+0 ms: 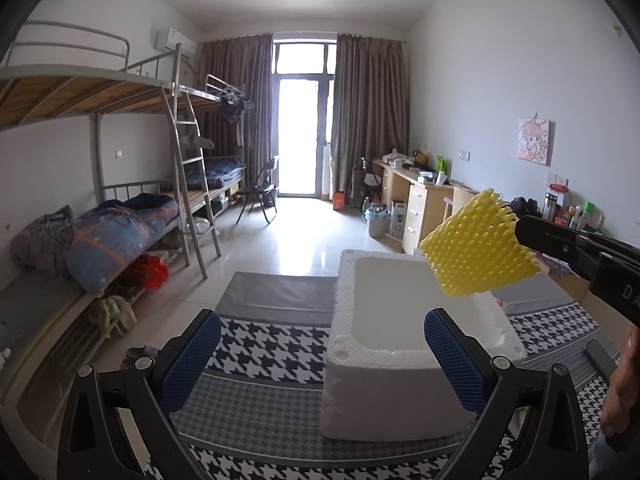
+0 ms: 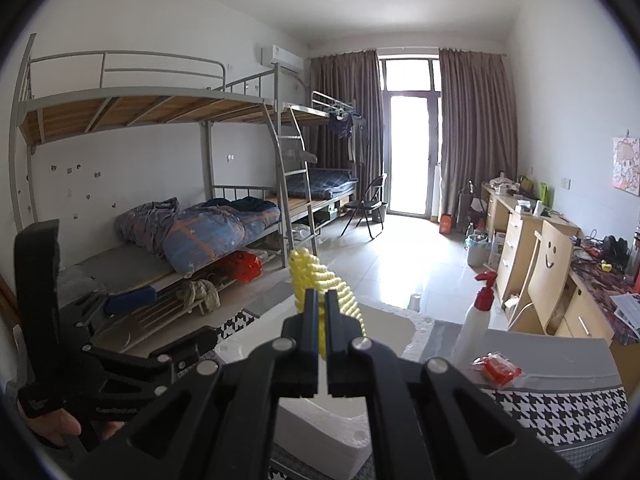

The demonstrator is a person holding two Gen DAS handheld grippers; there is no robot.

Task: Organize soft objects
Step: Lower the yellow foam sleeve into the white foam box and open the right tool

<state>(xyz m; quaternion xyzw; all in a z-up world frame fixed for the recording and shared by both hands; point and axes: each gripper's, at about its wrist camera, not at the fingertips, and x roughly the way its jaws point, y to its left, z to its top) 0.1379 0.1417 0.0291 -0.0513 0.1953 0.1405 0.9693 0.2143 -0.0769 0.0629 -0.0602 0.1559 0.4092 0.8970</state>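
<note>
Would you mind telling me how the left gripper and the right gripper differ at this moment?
The left gripper stands open and holds nothing; the right gripper is shut on the yellow foam pad. The left gripper's fingers carry blue pads, while the right gripper's look plain black. Both hover above the white foam box.
</note>
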